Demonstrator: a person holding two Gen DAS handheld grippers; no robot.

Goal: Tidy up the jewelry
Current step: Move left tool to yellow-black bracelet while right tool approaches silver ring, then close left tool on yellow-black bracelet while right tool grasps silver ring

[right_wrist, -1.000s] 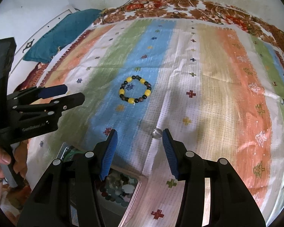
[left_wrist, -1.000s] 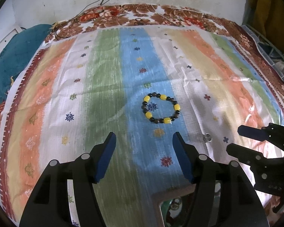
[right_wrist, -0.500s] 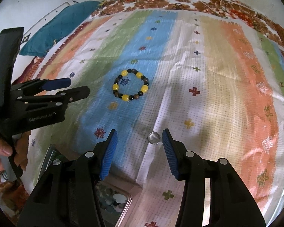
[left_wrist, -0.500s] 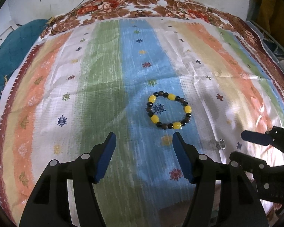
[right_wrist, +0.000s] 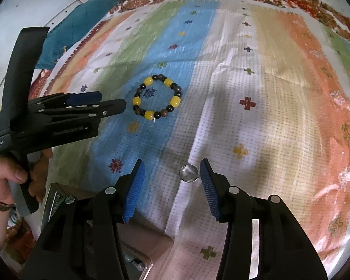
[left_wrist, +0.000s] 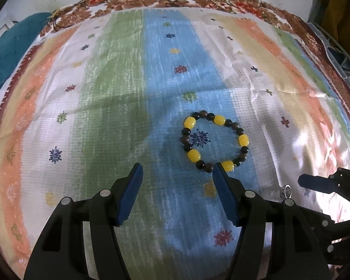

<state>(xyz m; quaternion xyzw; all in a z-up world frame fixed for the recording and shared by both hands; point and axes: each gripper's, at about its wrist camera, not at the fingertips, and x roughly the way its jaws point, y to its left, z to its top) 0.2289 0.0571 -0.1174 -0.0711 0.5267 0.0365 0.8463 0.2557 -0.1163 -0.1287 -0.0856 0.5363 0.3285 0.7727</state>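
Both grippers have come lower toward the striped cloth (left_wrist: 119, 98). Left gripper (left_wrist: 177, 170) stands wide and empty, its right pad just beside the beaded bracelet (left_wrist: 214, 140) on the blue stripe. Right gripper (right_wrist: 172, 168) is half open and empty, a small ring (right_wrist: 188, 173) lying between its pads.

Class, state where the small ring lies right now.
In the right wrist view the ring lies on the striped cloth between the open right claw's tips, below and right of the bead bracelet.
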